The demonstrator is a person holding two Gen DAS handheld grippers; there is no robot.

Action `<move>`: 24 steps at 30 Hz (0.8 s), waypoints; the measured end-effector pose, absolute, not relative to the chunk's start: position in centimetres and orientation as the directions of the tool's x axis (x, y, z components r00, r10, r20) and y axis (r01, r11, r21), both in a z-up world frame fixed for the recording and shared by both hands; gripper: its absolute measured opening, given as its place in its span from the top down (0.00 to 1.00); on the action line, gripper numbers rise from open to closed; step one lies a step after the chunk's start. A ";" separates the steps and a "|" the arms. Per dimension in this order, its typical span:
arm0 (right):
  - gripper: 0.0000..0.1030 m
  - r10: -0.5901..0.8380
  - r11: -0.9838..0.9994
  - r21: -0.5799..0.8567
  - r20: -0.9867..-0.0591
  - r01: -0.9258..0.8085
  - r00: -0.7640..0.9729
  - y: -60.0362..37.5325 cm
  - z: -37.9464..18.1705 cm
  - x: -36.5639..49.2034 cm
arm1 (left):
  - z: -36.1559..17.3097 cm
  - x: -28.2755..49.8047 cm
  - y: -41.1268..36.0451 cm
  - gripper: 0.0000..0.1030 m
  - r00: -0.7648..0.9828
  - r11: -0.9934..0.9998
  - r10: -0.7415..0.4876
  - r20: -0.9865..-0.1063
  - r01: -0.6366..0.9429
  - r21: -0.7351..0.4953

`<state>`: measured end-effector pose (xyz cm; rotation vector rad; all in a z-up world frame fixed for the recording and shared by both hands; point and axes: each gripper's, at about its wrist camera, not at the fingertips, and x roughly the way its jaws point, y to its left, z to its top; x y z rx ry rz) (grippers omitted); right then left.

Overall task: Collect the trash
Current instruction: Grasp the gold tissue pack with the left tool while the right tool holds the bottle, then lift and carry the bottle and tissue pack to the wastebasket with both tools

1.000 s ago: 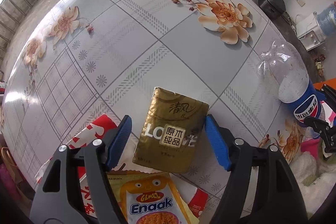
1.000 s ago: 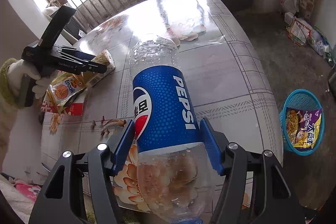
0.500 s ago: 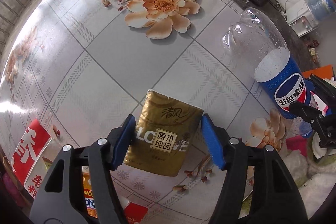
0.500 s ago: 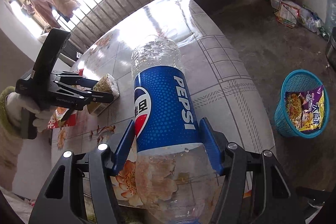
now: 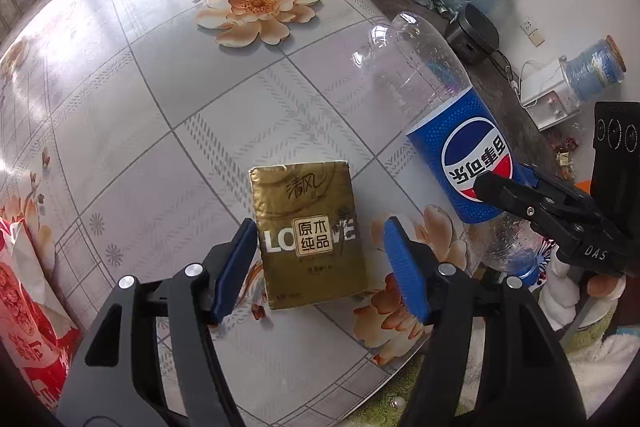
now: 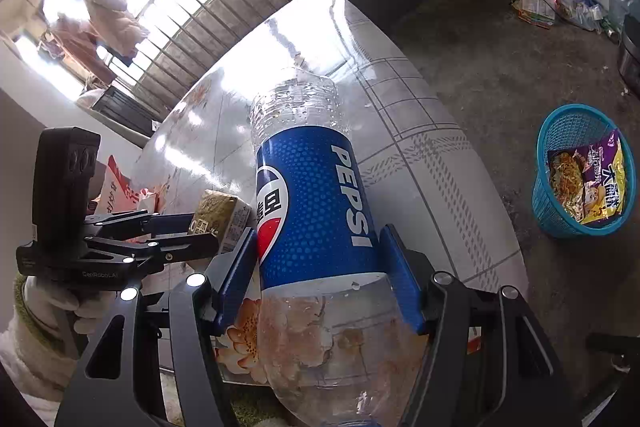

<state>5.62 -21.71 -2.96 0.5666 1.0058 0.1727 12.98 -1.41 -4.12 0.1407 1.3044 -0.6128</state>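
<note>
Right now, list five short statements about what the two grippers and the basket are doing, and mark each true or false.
1. The right gripper is clamped on a Pepsi bottle. True.
2. The bottle is full of cola. False: its clear parts show through, with only droplets inside.
3. The left gripper holds a gold tissue pack. True.
4. The blue basket stands on the table. False: it stands on the floor beside the table.
5. A snack wrapper lies in the basket. True.
</note>
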 end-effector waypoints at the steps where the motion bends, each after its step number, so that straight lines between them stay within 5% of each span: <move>1: 0.41 0.390 0.841 0.527 -0.747 0.123 0.538 -21.7 -3.0 5.6 | -3.8 12.6 -1.3 0.39 0.171 0.846 -0.329 -0.929 0.490 -0.210; 10: 0.41 0.390 0.822 0.549 -0.737 0.152 0.552 -21.6 -3.1 5.2 | -5.1 11.9 -2.4 0.40 0.297 0.882 -0.287 -0.911 0.453 -0.130; 13: 0.41 0.395 0.818 0.554 -0.736 0.154 0.550 -21.8 -3.2 5.0 | -5.0 11.9 -3.0 0.51 0.300 0.880 -0.302 -0.905 0.452 -0.144; 24: 0.39 0.393 0.851 0.512 -0.768 0.116 0.506 -21.3 -3.0 6.3 | -5.7 12.1 -3.8 0.49 0.290 0.892 -0.262 -0.920 0.438 -0.116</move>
